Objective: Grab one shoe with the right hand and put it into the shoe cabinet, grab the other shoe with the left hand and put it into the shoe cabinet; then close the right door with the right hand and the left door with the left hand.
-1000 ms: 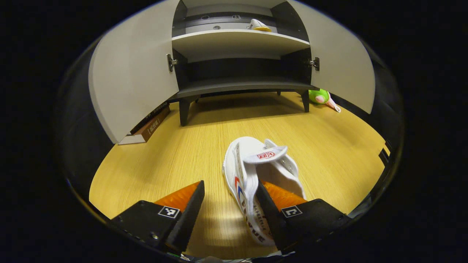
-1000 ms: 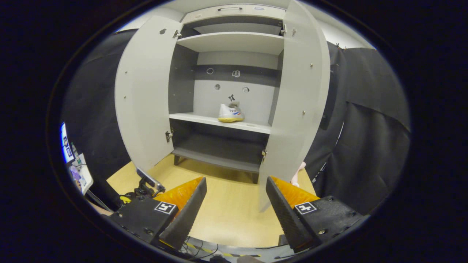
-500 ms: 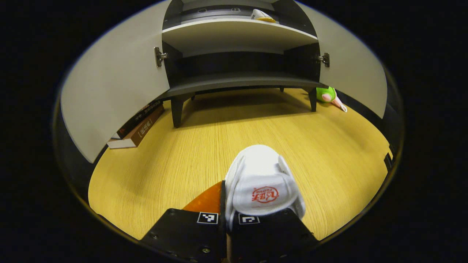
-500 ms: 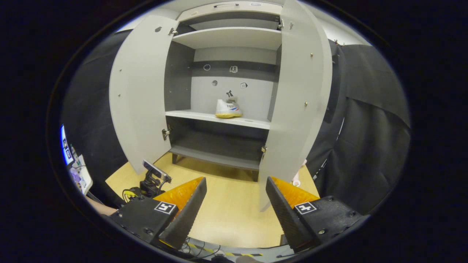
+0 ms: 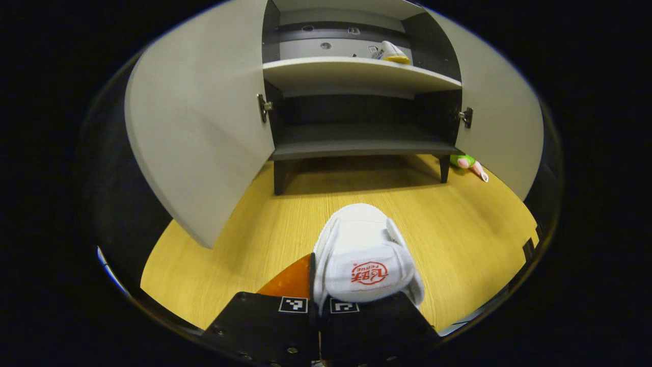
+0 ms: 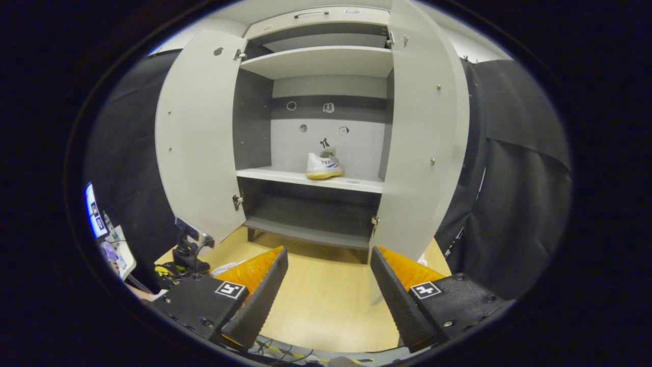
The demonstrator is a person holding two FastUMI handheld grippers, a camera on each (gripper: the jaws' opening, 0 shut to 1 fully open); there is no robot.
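Note:
In the left gripper view my left gripper [image 5: 317, 306] is shut on the heel side of a white shoe [image 5: 362, 255] with a red logo on its tongue, held above the yellow wooden floor [image 5: 458, 224]. Ahead stands the grey shoe cabinet [image 5: 356, 76] with both doors open. The other white shoe [image 6: 324, 165] with a yellow sole sits on the cabinet's middle shelf; the left gripper view shows it too [image 5: 391, 52]. My right gripper [image 6: 328, 285] is open with nothing between its fingers, facing the cabinet from farther back. The left door [image 6: 196, 142] and right door [image 6: 425, 137] stand wide.
A green and pink plush toy [image 5: 468, 163] lies on the floor by the cabinet's right leg. Black cloth [image 6: 514, 193] hangs to the right of the cabinet. The left gripper's body [image 6: 188, 247] and a person's hand are at the lower left of the right gripper view.
My left gripper has shut on the white shoe and lifted it, then swung a little to the left. The right gripper has stayed open and shifted only slightly.

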